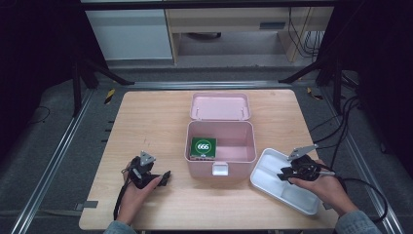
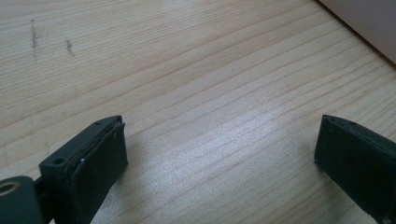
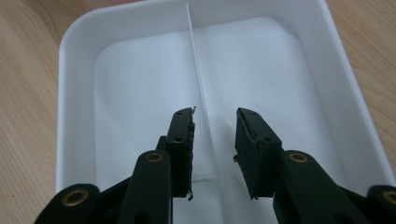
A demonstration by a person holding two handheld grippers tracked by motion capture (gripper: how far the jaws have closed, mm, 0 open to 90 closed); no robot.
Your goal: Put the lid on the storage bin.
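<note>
My left gripper [image 1: 164, 178] rests low on the wooden surface [image 1: 146, 122], jaws spread wide with only bare wood between them. My right gripper [image 3: 215, 135] hangs over the white divided tray [image 3: 74, 93] at the surface's right front corner, jaws parted on either side of its thin centre divider [image 3: 196, 60], gripping nothing. Beyond, the pink box [image 1: 243, 161] stands open mid-surface with a green "666" packet [image 1: 203, 147] inside at its left, its lid [image 1: 220, 106] lying flat behind.

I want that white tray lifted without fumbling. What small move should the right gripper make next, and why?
Probably close the right gripper on the divider: its open jaws already straddle that thin wall inside the white tray, and nothing is held yet.
</note>
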